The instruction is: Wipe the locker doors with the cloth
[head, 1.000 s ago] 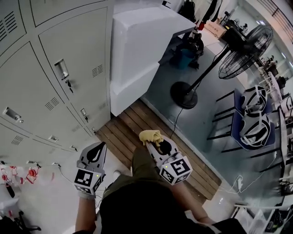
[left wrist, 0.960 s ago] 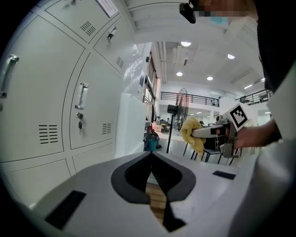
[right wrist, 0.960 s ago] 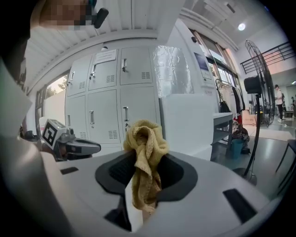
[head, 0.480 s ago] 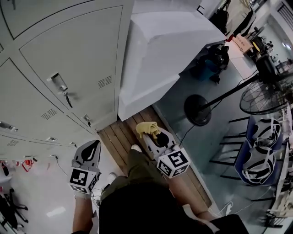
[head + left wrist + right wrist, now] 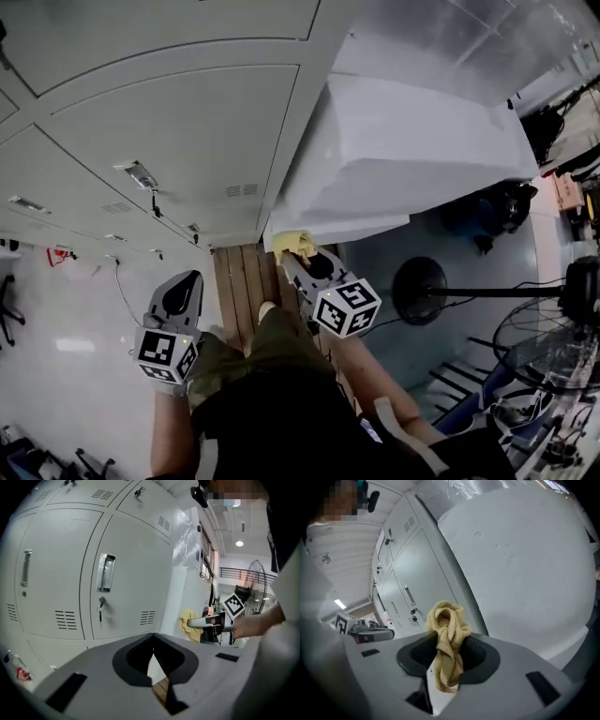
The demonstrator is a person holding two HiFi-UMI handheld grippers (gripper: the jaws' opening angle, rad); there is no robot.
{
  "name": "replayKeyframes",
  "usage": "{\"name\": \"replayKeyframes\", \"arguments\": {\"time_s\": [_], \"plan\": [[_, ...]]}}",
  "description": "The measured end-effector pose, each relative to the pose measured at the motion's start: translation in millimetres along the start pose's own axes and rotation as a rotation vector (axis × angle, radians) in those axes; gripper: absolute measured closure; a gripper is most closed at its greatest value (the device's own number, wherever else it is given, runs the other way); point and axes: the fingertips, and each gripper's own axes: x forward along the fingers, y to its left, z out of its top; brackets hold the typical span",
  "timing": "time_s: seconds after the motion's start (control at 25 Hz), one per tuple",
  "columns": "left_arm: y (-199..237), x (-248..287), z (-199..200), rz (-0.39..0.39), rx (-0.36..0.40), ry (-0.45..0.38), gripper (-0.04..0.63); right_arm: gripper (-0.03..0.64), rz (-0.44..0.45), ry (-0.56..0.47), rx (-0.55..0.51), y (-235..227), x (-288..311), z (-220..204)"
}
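The right tool (image 5: 300,261) is pinching the bunched yellow cloth (image 5: 292,244) at its tip, holding it forward near the locker doors (image 5: 178,122), seemingly readying a wipe, while the left tool (image 5: 190,281) is hanging pressed together and empty.

Locker doors (image 5: 178,122): we read no number, name or label on them.
Left gripper (image 5: 181,284) marker cube (image 5: 167,354): we saw a black-and-white square code only, no letters.
Right gripper (image 5: 298,255) marker cube (image 5: 345,307): we found a square code, no legible text.
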Motion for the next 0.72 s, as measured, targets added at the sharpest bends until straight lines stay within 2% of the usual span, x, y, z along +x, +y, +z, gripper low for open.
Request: {"name": "replayKeyframes", "arguments": {"time_s": [0.16, 0.28, 0.4, 0.56, 0.72], "plan": [[8, -11, -8, 0.087, -0.054, 0.016, 0.586, 0.478, 0.061, 0.066, 0.035, 2, 32, -12], [13, -24, -20, 0.131, -0.082, 0.031, 0.586, 0.479, 0.07, 0.095, 0.067, 3, 54, -24], [18, -40, -35, 0.164, -0.096, 0.052, 0.586, 0.479, 0.043, 0.111, 0.074, -1, 74, -38], [32, -68, -54, 0.213, -0.125, 0.055, 0.586, 0.479, -0.001, 0.14, 0.025, -5, 94, -58], [44, -95, -73, 0.226, -0.144, 0.067, 0.586, 0.478, -0.079, 0.157, 0.019, -9, 106, -79]]}}
